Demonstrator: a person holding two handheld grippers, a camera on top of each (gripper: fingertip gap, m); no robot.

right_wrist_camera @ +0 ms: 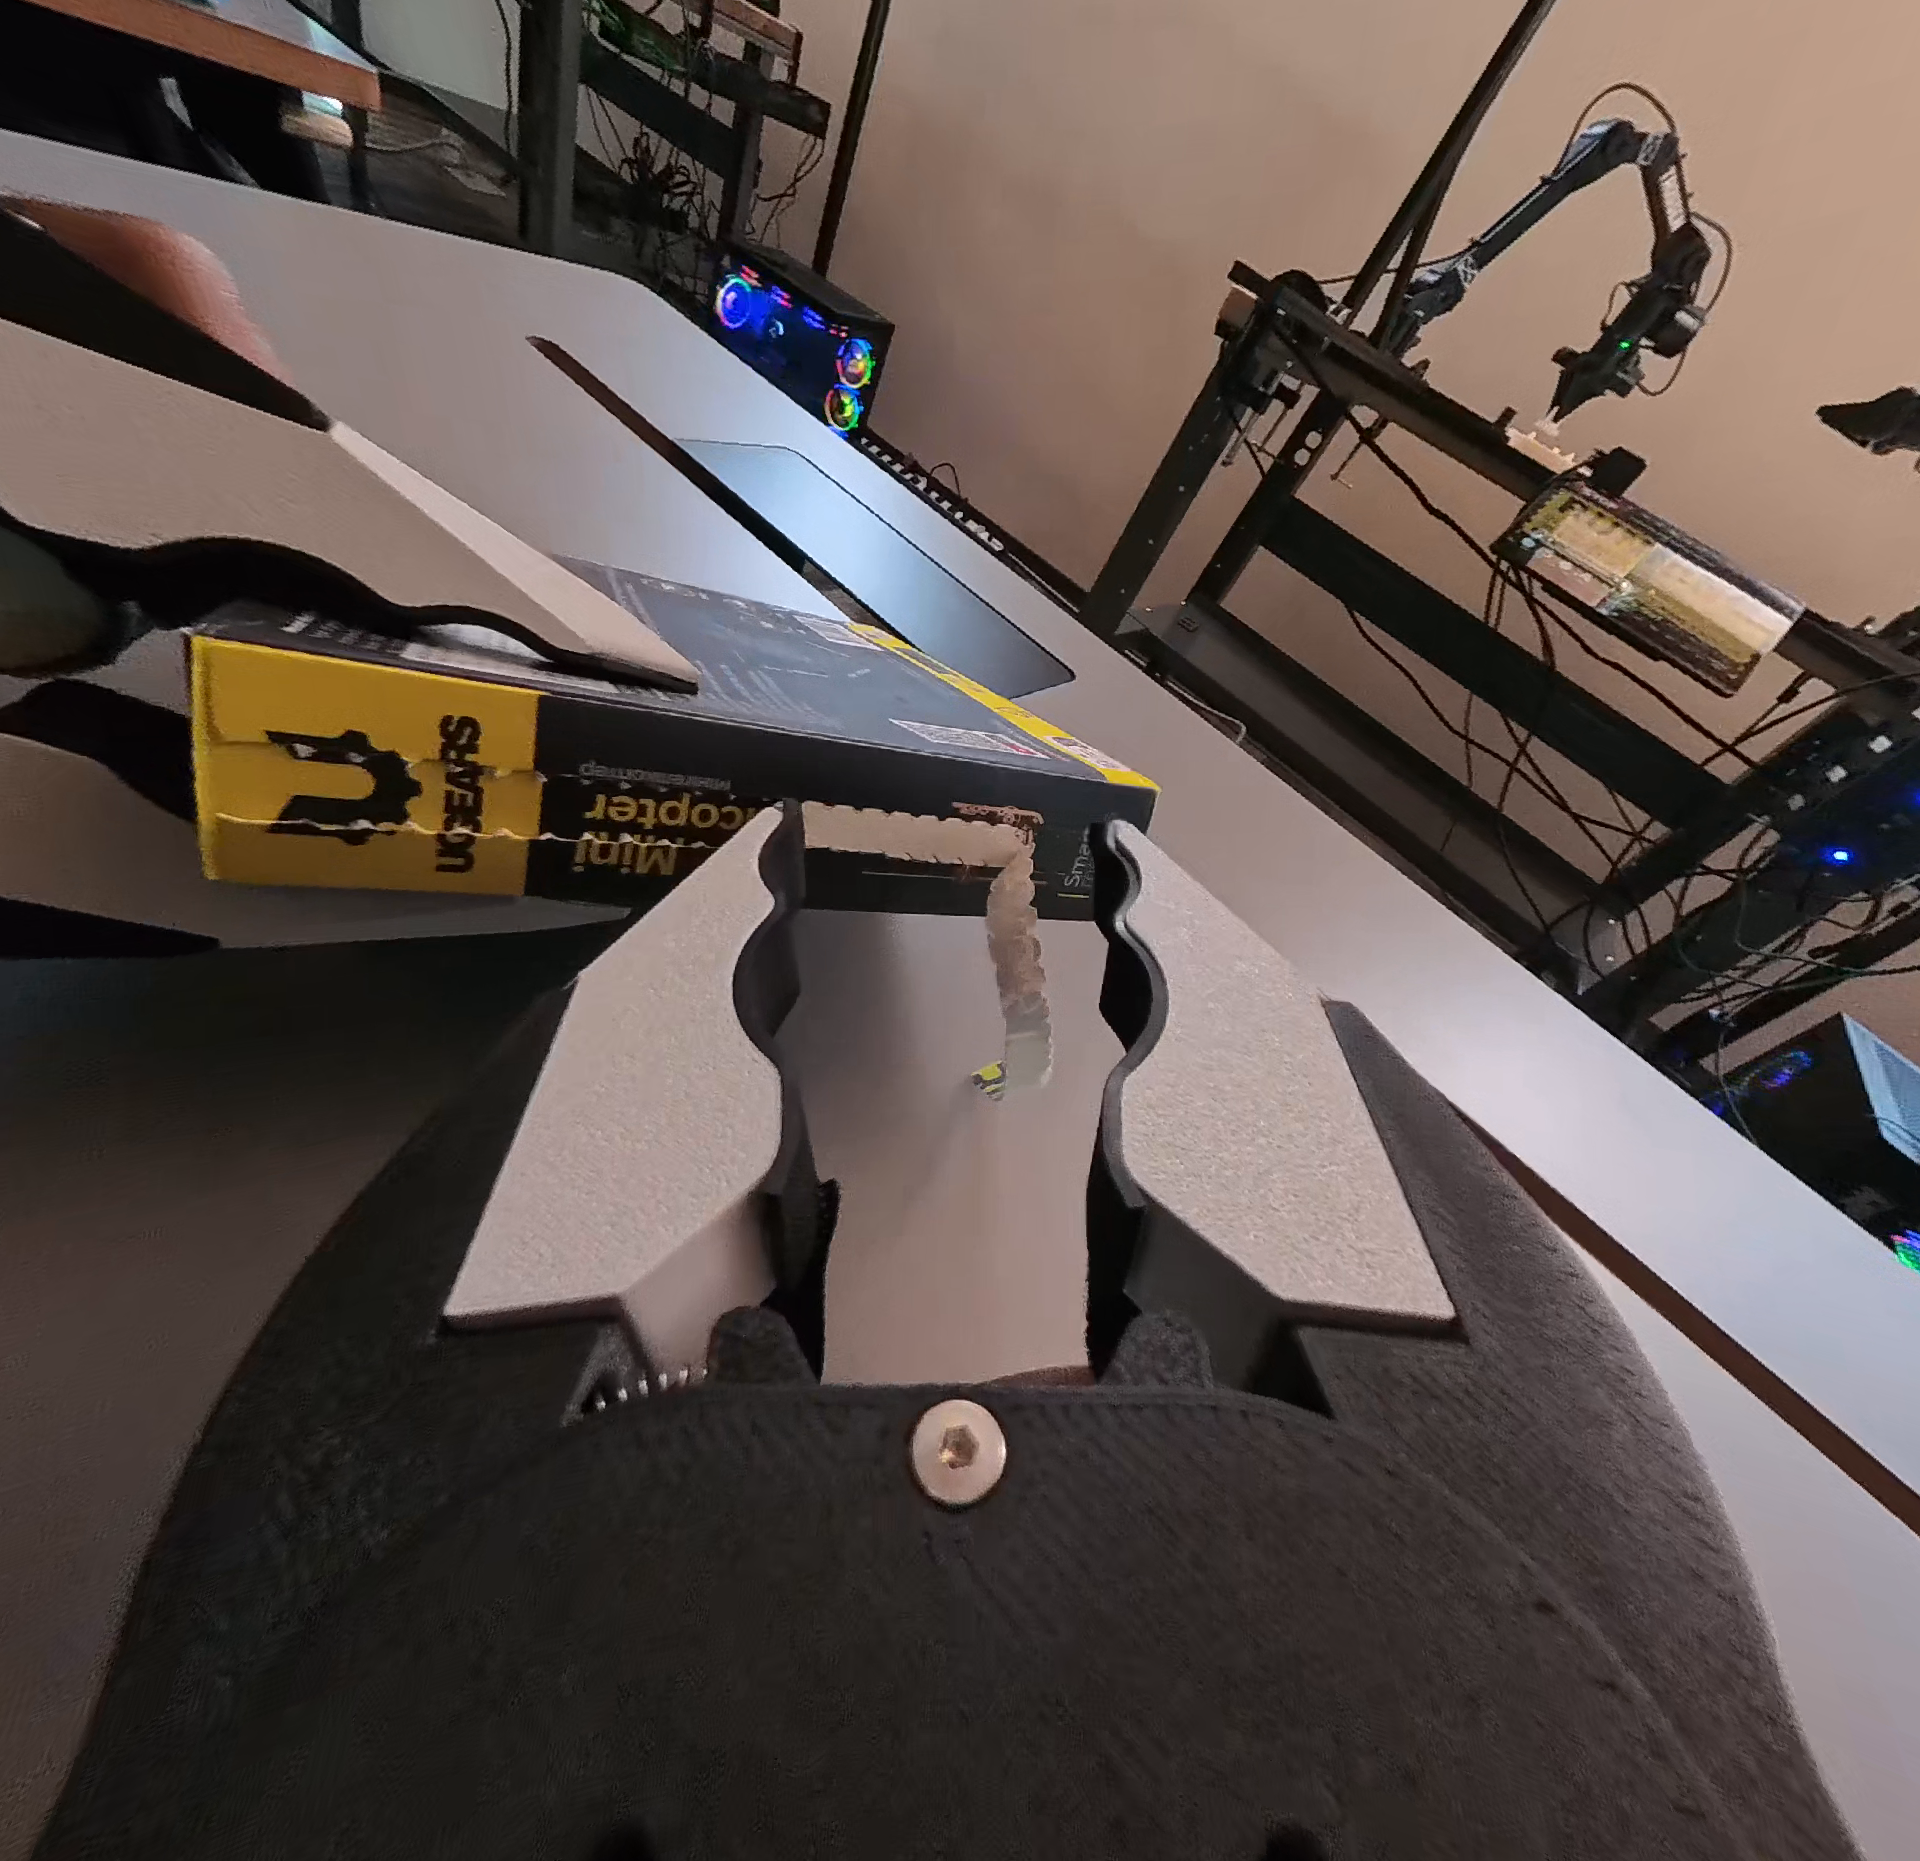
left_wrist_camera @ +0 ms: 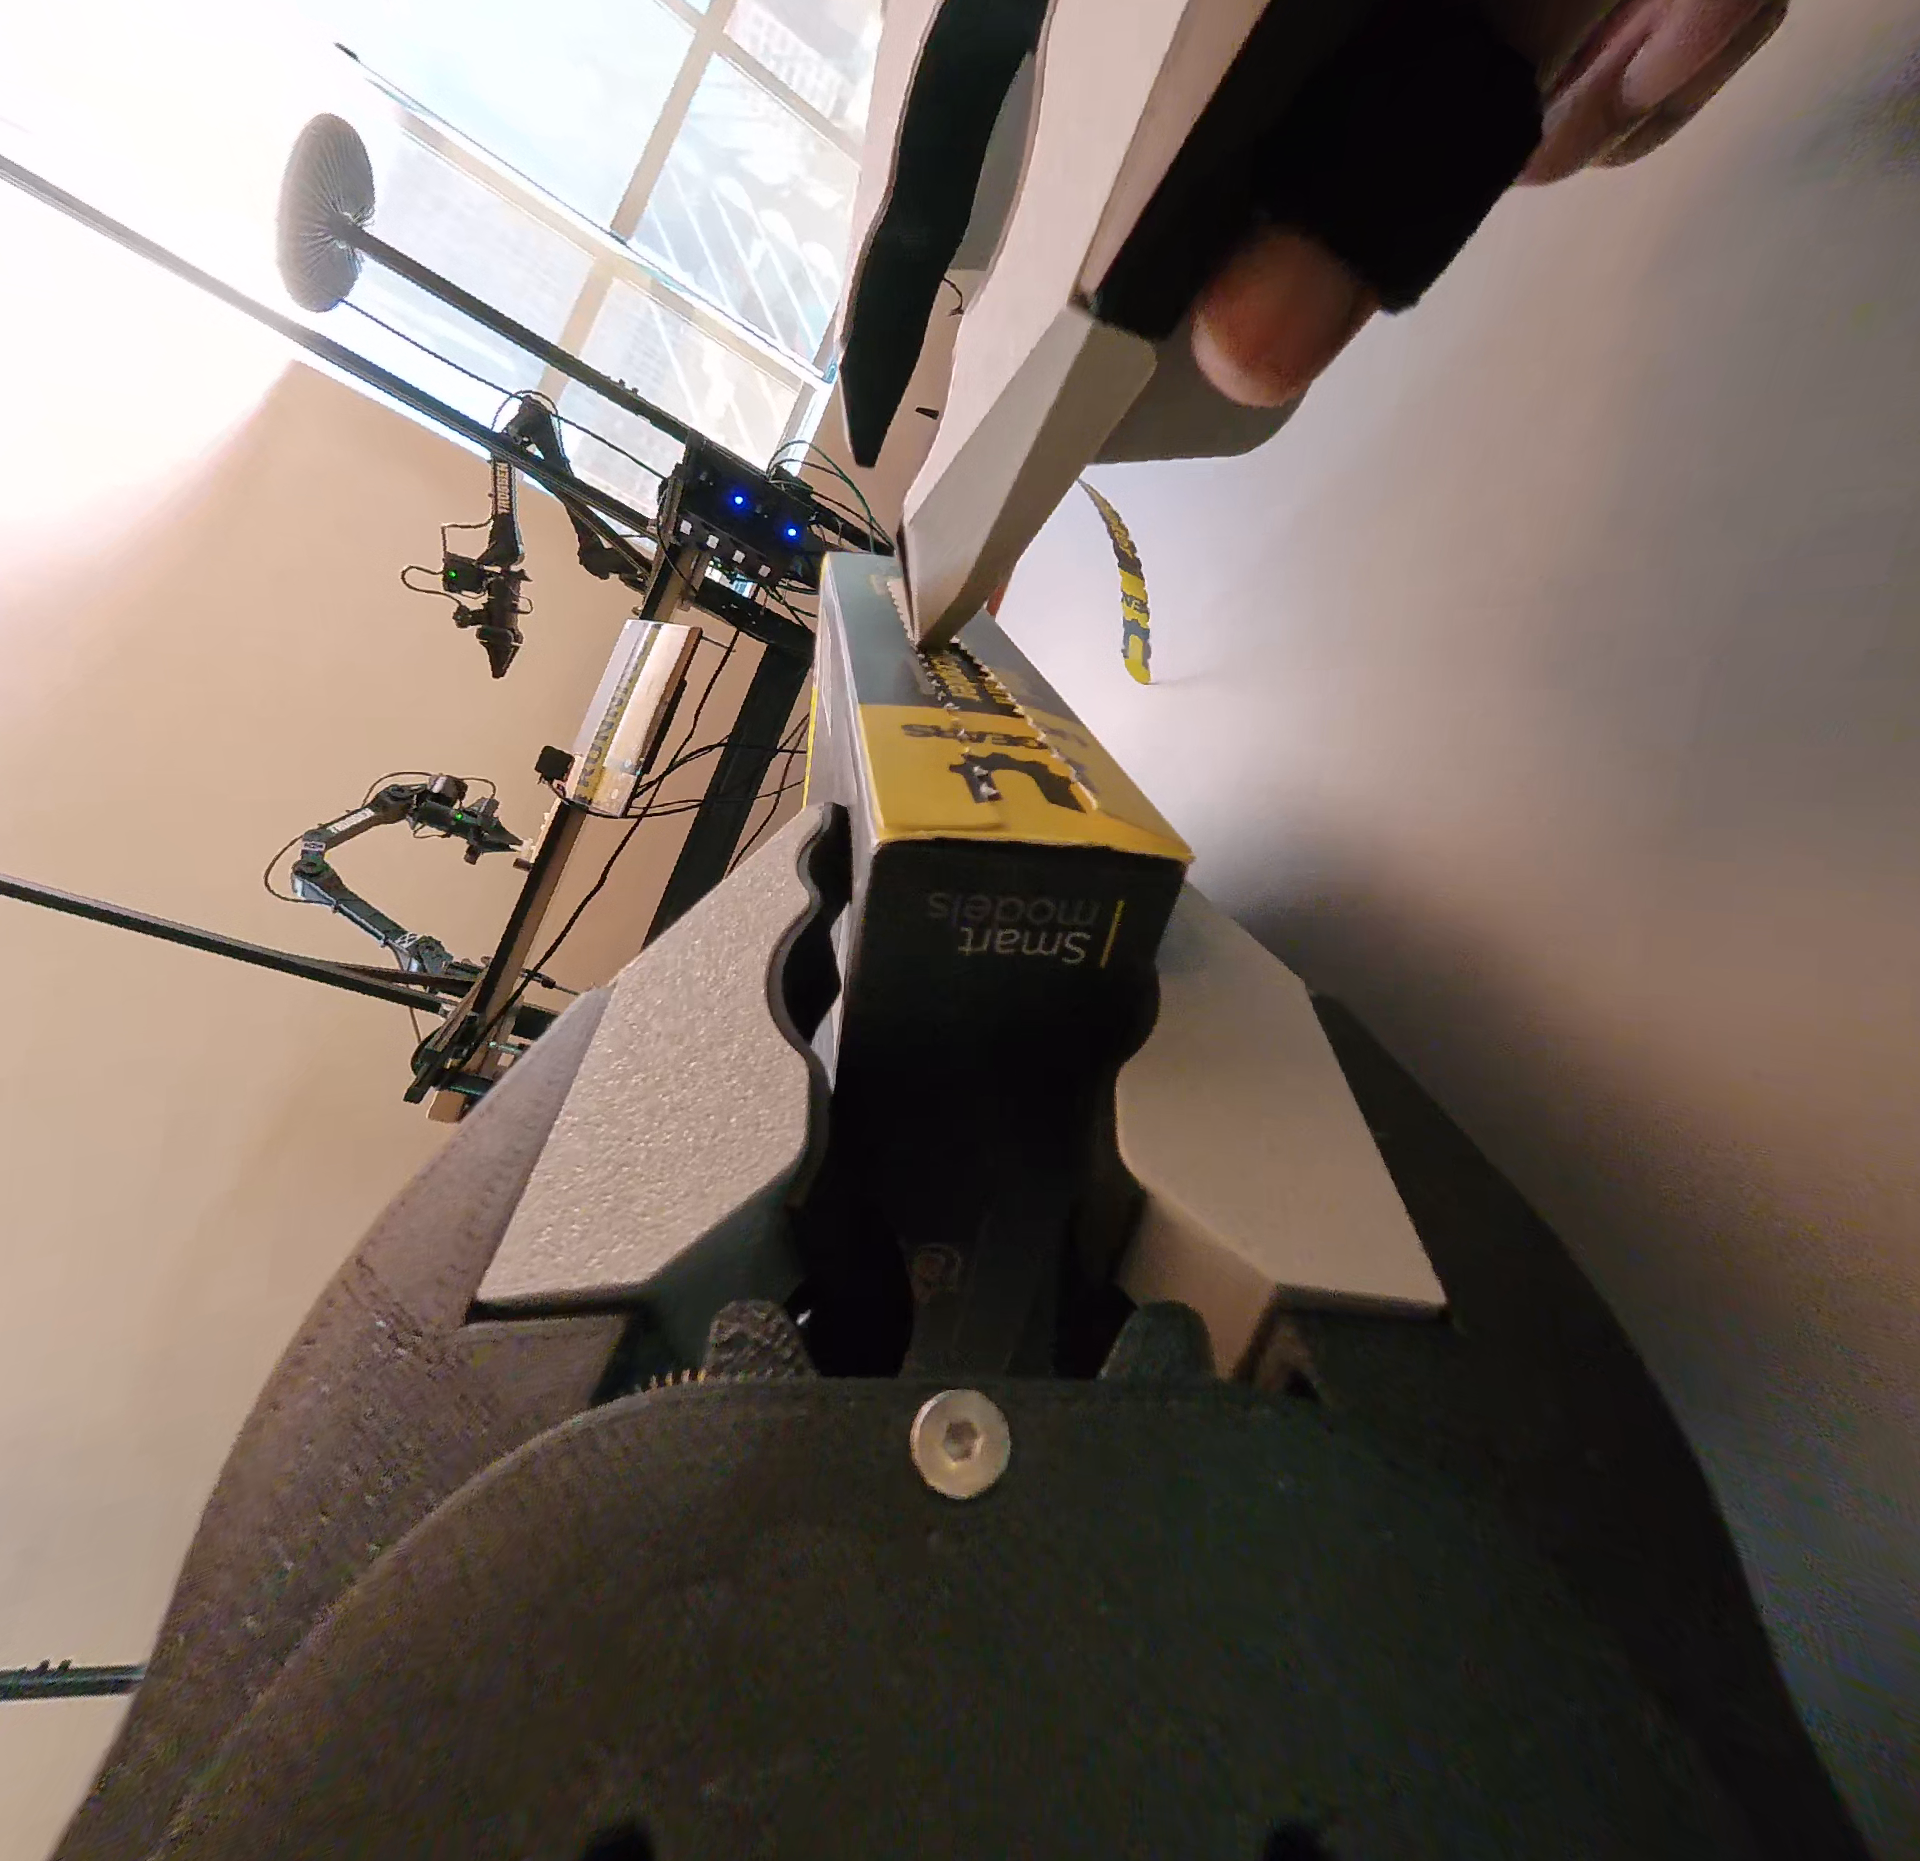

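Cardboard box (left_wrist_camera: 997,855) in left tongs (left_wrist_camera: 987,938) hides pads.

Beige wall (right_wrist_camera: 1091,97), bright window (left_wrist_camera: 665,149) — white table (right_wrist_camera: 1455,1032).

The box's (left_wrist_camera: 997,772) lower part is hidden between the left gripper's (left_wrist_camera: 997,938) fingers, and its far end is covered by the right gripper (left_wrist_camera: 935,606). In the right wrist view, the left gripper (right_wrist_camera: 312,606) is cut off at the picture's left edge, and the strip's (right_wrist_camera: 1016,970) free end is blurred.
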